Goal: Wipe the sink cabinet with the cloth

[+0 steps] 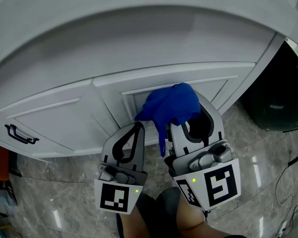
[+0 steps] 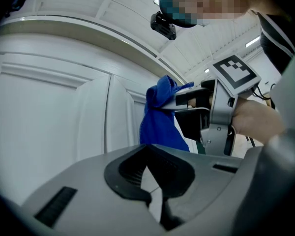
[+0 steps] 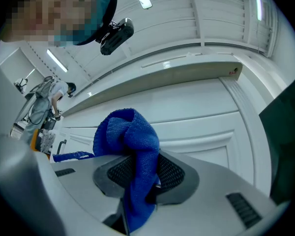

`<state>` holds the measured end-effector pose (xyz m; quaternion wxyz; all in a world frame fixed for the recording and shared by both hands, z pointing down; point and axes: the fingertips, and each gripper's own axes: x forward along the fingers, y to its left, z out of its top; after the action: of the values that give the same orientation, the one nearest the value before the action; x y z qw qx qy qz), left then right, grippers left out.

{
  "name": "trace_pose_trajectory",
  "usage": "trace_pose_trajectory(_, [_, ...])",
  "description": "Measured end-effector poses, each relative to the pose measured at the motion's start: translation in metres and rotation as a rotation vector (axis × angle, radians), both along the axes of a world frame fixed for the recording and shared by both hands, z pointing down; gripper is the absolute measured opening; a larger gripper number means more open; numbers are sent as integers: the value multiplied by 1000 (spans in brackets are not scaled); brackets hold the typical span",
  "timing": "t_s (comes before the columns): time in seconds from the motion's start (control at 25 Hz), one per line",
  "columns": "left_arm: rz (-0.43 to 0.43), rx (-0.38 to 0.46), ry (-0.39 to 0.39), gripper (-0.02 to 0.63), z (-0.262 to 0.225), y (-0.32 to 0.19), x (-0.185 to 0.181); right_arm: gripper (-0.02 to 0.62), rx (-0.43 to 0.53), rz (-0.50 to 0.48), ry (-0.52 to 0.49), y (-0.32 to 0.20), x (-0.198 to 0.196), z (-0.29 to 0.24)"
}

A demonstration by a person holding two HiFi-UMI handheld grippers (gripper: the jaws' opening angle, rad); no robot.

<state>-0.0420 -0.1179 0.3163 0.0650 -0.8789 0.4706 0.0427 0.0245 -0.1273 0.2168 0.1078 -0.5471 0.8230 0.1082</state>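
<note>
In front of my right claw (image 3: 137,181): the cabinet door (image 3: 196,127), wiping seemingly not yet started.
It pinches the cloth (image 3: 130,136); my left claw (image 2: 155,183) sits pressed together, empty.

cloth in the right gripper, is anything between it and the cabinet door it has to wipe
Nothing visible. The blue cloth, clamped in the right gripper's fingers, hangs directly in front of the white cabinet door with no object between them. The left gripper, shut and empty, sits off to the left, out of the path.
</note>
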Motion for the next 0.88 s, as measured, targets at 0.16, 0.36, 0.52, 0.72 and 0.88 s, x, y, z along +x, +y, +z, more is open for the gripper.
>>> trace_pose_trajectory(0.16, [7,-1,-3,0,0,1,1,117,-7,25,-3,1,5,-1])
trace_pose_trajectory(0.36, [0,-5,-1,0,2,-1,-2,117,-19,27,-28,0,9,-1])
trace_pose_trajectory(0.52, [7,-6,0,0,4,-2,1,117,-22,41,-40,1,16,-1])
trace_pose_trajectory(0.72, [15,-14,4,0,6,-3,1,117,-17,92,-71,3,32,-5])
trace_pose_trajectory(0.88, [12,-15,7,0,6,-5,-2,117,-18,147,-56,3,45,-6])
